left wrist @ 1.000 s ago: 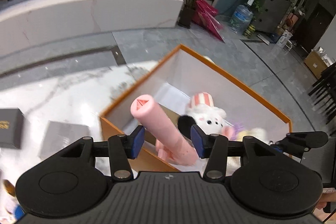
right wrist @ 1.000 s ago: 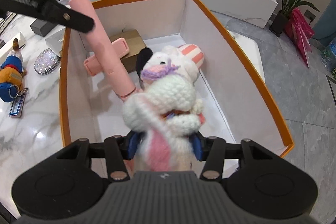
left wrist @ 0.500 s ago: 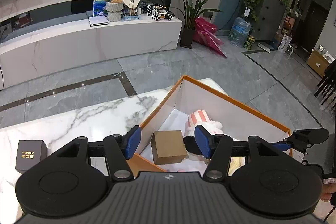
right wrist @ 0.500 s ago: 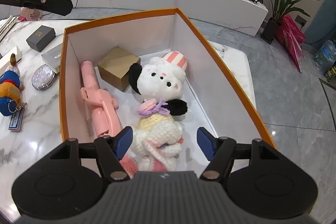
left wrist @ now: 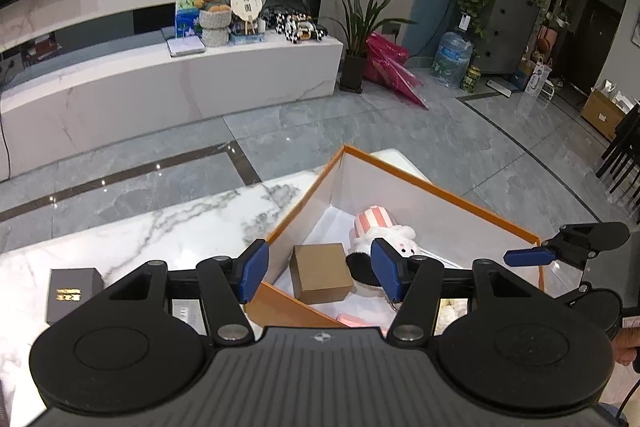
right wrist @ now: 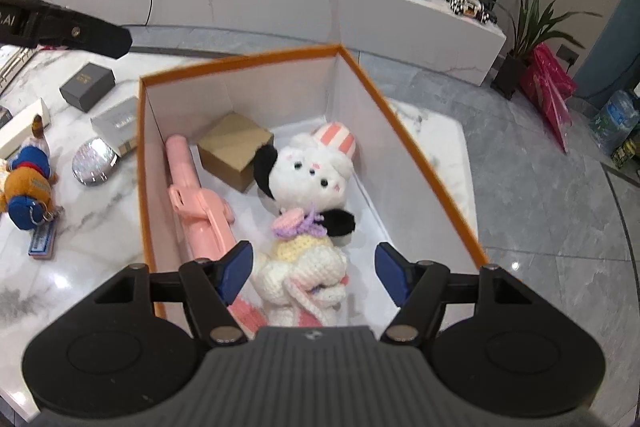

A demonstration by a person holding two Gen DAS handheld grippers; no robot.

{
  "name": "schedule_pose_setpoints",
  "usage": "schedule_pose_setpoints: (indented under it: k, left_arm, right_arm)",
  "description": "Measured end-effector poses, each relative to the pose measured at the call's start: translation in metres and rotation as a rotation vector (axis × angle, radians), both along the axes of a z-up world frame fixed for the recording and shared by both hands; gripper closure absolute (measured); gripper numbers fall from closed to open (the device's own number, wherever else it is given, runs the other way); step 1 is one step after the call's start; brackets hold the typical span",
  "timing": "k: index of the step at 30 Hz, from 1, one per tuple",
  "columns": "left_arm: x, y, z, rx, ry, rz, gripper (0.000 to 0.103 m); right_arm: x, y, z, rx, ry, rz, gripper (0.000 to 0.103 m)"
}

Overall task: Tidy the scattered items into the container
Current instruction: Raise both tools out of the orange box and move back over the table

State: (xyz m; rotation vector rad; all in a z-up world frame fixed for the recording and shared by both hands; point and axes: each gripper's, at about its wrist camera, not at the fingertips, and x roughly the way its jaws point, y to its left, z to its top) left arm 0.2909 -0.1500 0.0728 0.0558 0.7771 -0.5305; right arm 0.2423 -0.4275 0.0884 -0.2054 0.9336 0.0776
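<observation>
**Q:** Orange-edged and white inside, is that the container, and what does it hold?

**A:** Yes. The orange-rimmed box (right wrist: 432, 163) stands on a white marble desk (right wrist: 92, 227). Inside it lie four things: a pink toy gun (right wrist: 196, 203) along the box's left wall, a brown cardboard cube (right wrist: 234, 149) at the far end, a white plush doll with black ears and a striped hat (right wrist: 312, 171) in the middle, and a crocheted toy (right wrist: 308, 267) at the near end.

**Q:** What are the tongs doing?

**A:** Both hang above the box with nothing in them. The right tongs (right wrist: 314, 275) are spread, the crocheted toy lying below and clear of the blue pads. The left tongs (left wrist: 318, 273) are spread too, over the box's near corner, with only the brown cube and the plush doll visible past them.

**Q:** What is left outside the box?

**A:** To the left of the box on the desk sit a dark grey gift box (right wrist: 86, 87), a pale grey flat box (right wrist: 118, 125) touching the box's left wall, a round glittery compact (right wrist: 94, 163), a small bear in blue clothes (right wrist: 30, 193) with a blue tag (right wrist: 42, 241), and a white slim box (right wrist: 22, 131) farther left.

**Q:** So how far along is it?

**A:** I judge roughly the middle: four items in, at least five visible ones left to move.
</observation>
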Motion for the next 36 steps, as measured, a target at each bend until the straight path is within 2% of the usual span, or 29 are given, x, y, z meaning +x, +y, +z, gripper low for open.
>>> schedule_pose_setpoints:
  k: [14,25,33,36]
  left_arm:
    - [-0.041,0.056,0.052,-0.019,-0.089,0.055,0.037]
    - [-0.076,0.118,0.093,-0.036,-0.171,0.146,0.036]
    - [-0.111,0.158,0.126,-0.043,-0.260,0.208,0.025]
    - [-0.125,0.172,0.137,-0.038,-0.309,0.238,0.015]
  right_arm:
    - [-0.030,0.052,0.071,-0.027,-0.132,0.065,0.033]
    - [-0.058,0.103,0.113,-0.044,-0.216,0.138,0.032]
    - [-0.072,0.139,0.148,-0.015,-0.311,0.200,0.029]
    - [-0.078,0.155,0.161,0.003,-0.354,0.227,0.025]
